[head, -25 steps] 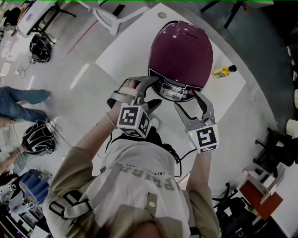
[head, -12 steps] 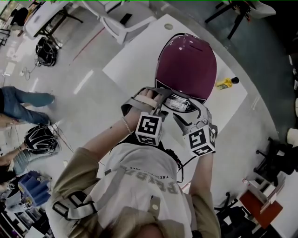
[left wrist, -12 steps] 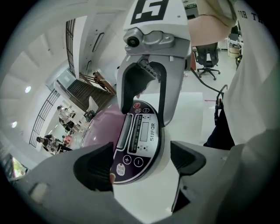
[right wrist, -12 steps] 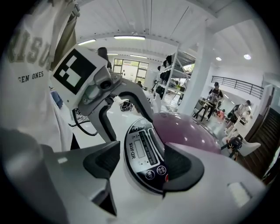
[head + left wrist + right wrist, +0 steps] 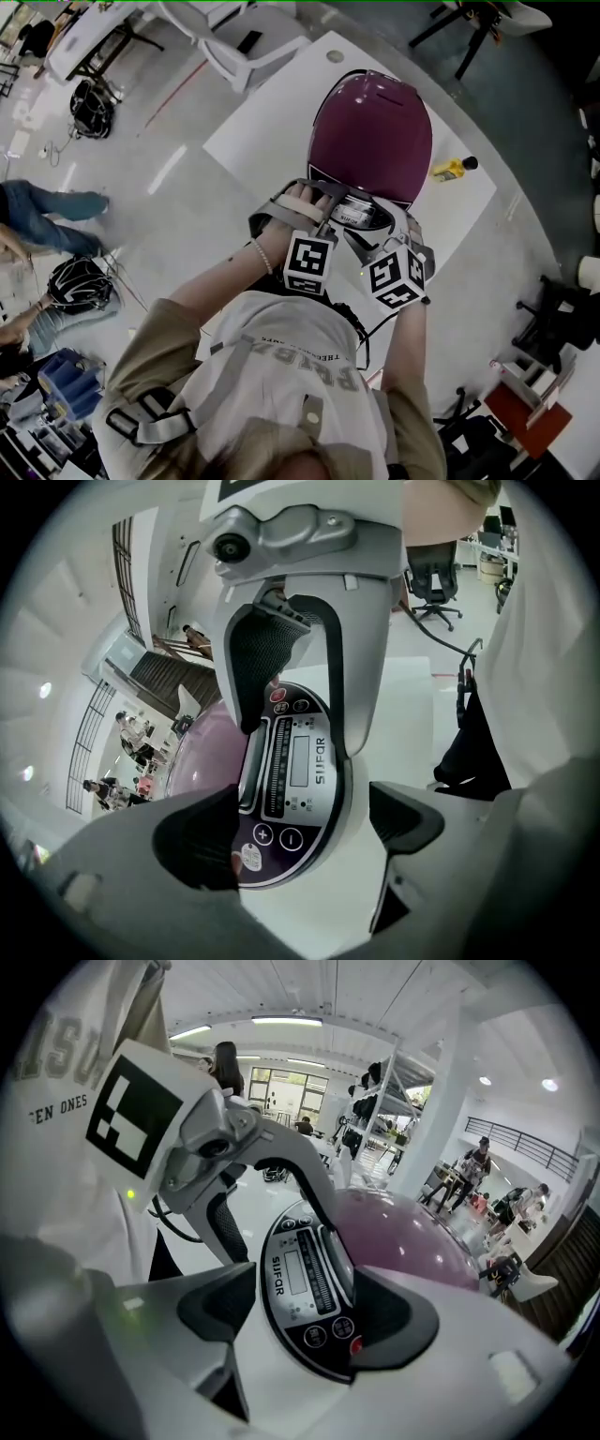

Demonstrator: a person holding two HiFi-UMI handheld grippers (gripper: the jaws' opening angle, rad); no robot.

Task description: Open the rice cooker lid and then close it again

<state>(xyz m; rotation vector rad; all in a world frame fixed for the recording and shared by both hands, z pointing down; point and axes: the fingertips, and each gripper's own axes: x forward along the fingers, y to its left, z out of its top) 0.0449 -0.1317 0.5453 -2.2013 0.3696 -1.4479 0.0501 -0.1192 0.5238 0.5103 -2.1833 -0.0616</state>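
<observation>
The rice cooker [image 5: 370, 131] stands on the white table [image 5: 272, 122] with its purple domed lid down. Its control panel [image 5: 361, 211] faces me. My left gripper [image 5: 328, 202] is at the panel's left side and my right gripper [image 5: 375, 223] at its right, close together. In the left gripper view the left gripper [image 5: 300, 832] has its jaws opening, the control panel [image 5: 295, 780] lying between them with the pads apart from it. In the right gripper view the right gripper [image 5: 305, 1312] stands open astride the control panel [image 5: 305, 1288]. Neither holds anything.
A yellow bottle [image 5: 453, 169] lies on the table right of the cooker. A white chair [image 5: 244, 42] stands beyond the table's far corner. Someone's legs [image 5: 47, 206] and a black helmet-like object [image 5: 80, 281] are on the floor at the left.
Both grippers have moved forward and down onto the cooker's front panel and drawn closer together. The lid has stayed down.
</observation>
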